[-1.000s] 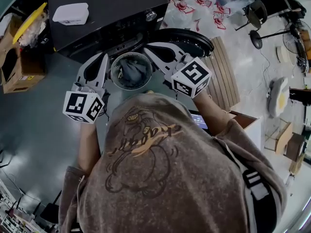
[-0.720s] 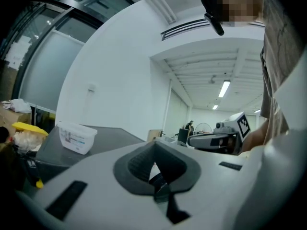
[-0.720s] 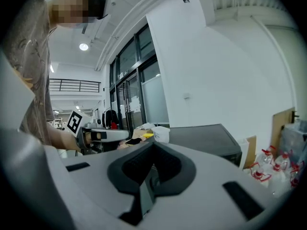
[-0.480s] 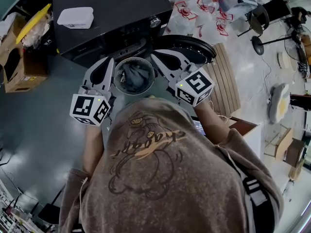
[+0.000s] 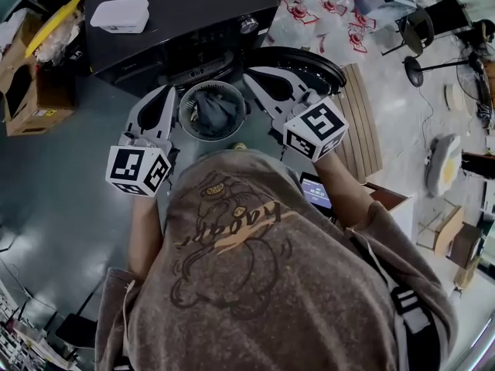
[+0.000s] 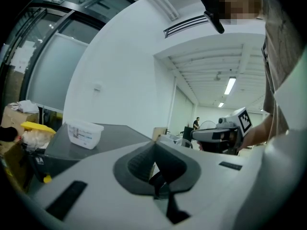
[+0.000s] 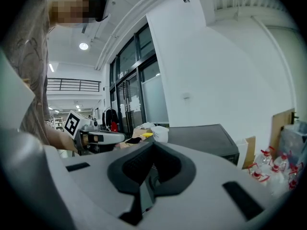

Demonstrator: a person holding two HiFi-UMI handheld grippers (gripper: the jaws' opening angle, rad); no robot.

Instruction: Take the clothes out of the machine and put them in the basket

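While both sit pressed together, left tool (image 5: 165, 95) and right tool (image 5: 254, 78) flank the basket (image 5: 186, 122), dark clothes (image 5: 214, 110) inside.

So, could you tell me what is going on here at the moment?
A person stands over a black machine with its round door swung open, holding a gripper in each hand. A round basket in front of the machine has a dark garment in it. The left gripper and right gripper flank the basket, both with jaws shut and nothing between them.
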